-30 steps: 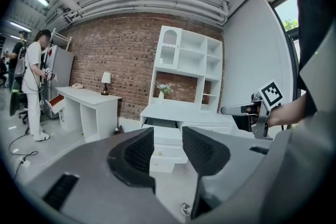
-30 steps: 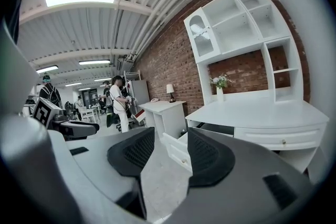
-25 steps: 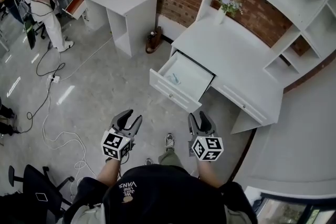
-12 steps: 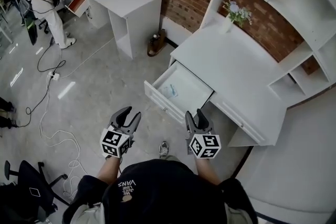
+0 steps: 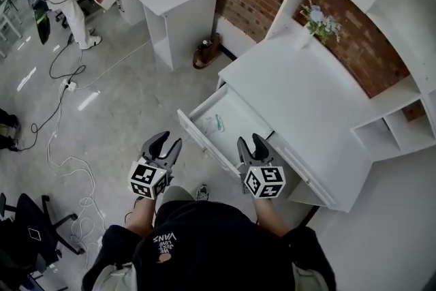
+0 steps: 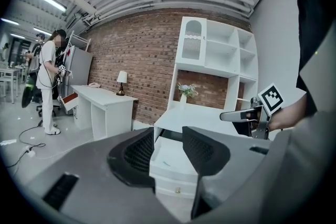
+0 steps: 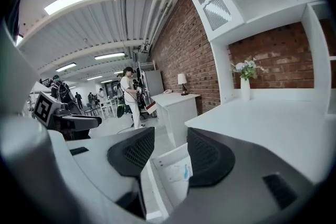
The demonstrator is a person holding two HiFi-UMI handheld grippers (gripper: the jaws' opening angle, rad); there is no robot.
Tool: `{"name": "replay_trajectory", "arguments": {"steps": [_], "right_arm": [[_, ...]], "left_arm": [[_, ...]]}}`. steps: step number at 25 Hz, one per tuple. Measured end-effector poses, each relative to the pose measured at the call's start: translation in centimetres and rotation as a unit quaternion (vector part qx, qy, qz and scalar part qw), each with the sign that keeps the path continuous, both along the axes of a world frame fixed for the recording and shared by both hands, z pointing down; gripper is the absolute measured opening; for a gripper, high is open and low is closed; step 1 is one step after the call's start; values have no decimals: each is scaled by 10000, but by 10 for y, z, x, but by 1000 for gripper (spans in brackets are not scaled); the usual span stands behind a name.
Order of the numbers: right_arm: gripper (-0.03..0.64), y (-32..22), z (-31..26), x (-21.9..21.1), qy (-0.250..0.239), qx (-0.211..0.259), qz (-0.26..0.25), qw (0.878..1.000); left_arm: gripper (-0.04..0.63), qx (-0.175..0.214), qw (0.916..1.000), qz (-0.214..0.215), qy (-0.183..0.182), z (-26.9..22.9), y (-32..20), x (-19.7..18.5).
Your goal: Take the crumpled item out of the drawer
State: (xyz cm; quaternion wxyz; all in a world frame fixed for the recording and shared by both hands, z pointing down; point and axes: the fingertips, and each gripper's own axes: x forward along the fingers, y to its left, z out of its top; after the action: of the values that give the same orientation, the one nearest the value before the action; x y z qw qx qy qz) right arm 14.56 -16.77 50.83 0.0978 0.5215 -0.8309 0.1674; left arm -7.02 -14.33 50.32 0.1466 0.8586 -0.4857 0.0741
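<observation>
**Grippers empty at the open drawer**

Jaws are held apart, nothing gripped, on the left gripper [image 5: 167, 142] and the right gripper [image 5: 250, 141]; the crumpled item [image 5: 212, 123] is seen lying in the open drawer [image 5: 204, 145] of the white desk [image 5: 293, 92], just beyond both.

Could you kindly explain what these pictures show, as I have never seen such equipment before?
A person holds a two-jaw hand tool in each hand: the left gripper and the right gripper. The head view comes from a camera on the person's head, looking down. The other two come from a camera on each gripper, looking along its jaws. Both grippers are open and hold nothing. In front stands a white desk with its drawer pulled out. A small crumpled item lies in the drawer, untouched. A vase of flowers stands on the desk.
</observation>
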Motion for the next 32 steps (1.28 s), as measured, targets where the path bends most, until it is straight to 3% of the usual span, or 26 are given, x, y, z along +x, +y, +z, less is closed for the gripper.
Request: {"name": "replay_trajectory", "arguments": {"steps": [9,24,32], "right_arm": [[173,-52,36,-9,121,-354,-337,9987],[173,-115,138,-36,364,-1253,-298,9910],[173,-138,210,-38,732,-1828,-328,9799]], "left_arm": [[149,-197,9998,-31,-50,12,-31,7],[149,-463,9961,750,-62,39,-107,11],[149,-689,9924,1022,-52,66,-130,12]]}}
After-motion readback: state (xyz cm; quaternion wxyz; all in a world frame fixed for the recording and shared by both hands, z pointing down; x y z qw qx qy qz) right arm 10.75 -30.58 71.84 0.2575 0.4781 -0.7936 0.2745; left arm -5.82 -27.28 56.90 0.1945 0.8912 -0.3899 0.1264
